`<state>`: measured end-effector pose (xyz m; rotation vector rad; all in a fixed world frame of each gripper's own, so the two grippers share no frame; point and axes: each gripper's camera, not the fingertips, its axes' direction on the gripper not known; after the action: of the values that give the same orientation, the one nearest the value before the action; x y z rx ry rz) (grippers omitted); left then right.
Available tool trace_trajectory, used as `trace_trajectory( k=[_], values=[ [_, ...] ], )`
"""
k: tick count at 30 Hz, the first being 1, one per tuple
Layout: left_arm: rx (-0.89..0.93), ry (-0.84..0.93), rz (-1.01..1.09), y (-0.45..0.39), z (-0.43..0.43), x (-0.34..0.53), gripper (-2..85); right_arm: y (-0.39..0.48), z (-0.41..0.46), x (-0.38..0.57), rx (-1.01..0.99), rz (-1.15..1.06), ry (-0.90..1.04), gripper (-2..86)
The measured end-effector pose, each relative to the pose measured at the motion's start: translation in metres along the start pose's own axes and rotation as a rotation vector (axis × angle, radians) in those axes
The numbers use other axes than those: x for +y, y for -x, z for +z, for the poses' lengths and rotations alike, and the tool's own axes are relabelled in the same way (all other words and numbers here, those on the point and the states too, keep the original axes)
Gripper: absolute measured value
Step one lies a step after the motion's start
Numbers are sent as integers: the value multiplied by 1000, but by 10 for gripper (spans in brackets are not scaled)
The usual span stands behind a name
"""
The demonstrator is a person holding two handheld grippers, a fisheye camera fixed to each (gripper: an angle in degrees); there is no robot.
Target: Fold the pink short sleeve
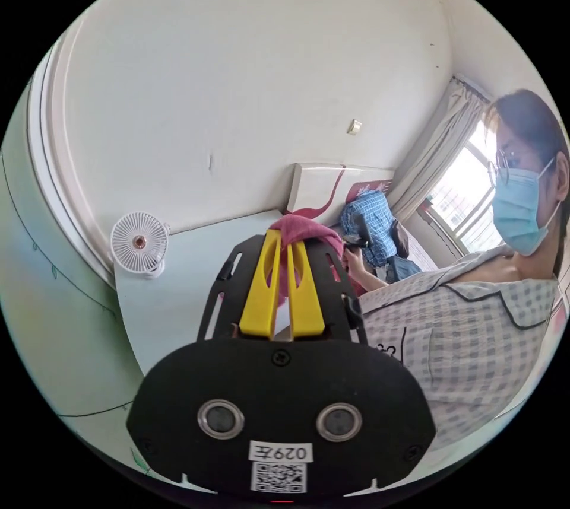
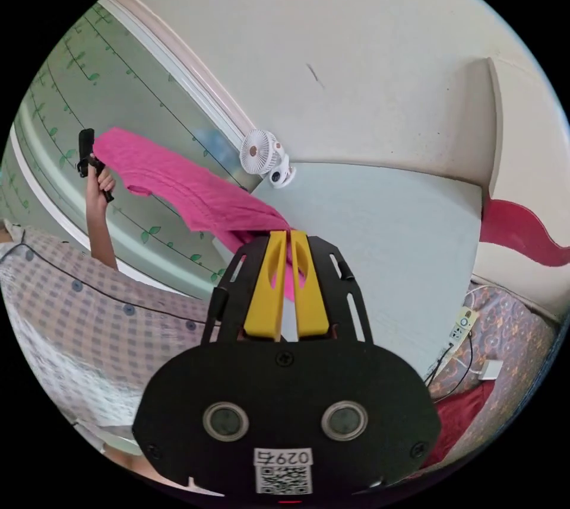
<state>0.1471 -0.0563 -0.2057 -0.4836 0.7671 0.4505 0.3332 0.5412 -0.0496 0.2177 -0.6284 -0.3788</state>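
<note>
Both claws are pinched closed on the pink short sleeve (image 2: 184, 188), left gripper (image 1: 289, 242) and right gripper (image 2: 290, 242) holding it stretched in the air above the pale table (image 2: 380, 236), so you're at the spread-out step, lay it flat next.

both views are taken from behind raised yellow jaws, tilted up at the white wall (image 1: 249, 70). the left gripper view is turned toward the person (image 1: 475, 307), the right gripper view away. the white fan (image 1: 140, 243) is shared.
</note>
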Motion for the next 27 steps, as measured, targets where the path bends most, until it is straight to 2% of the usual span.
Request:
trace_trajectory(
  k=[4,11,14,18,23,27],
  values=[
    [-11,37,32,20,-3,10,-10,36,-83,-16,60,-102,-162,0],
    [52,23,171,32,-23,15,-10,99,-188,-32,70,-355,-203,0],
    [44,-3,248,21,-44,19,-10,134,-223,-26,169,-437,-223,0],
    [-74,-21,290,20,-60,14,-10,156,-240,-29,327,-426,-226,0],
    [-111,24,282,75,-13,-35,-10,91,-212,-80,315,-294,-158,0],
    [-64,219,122,177,106,-93,-9,-51,-127,-145,283,-15,36,-1]
  ],
)
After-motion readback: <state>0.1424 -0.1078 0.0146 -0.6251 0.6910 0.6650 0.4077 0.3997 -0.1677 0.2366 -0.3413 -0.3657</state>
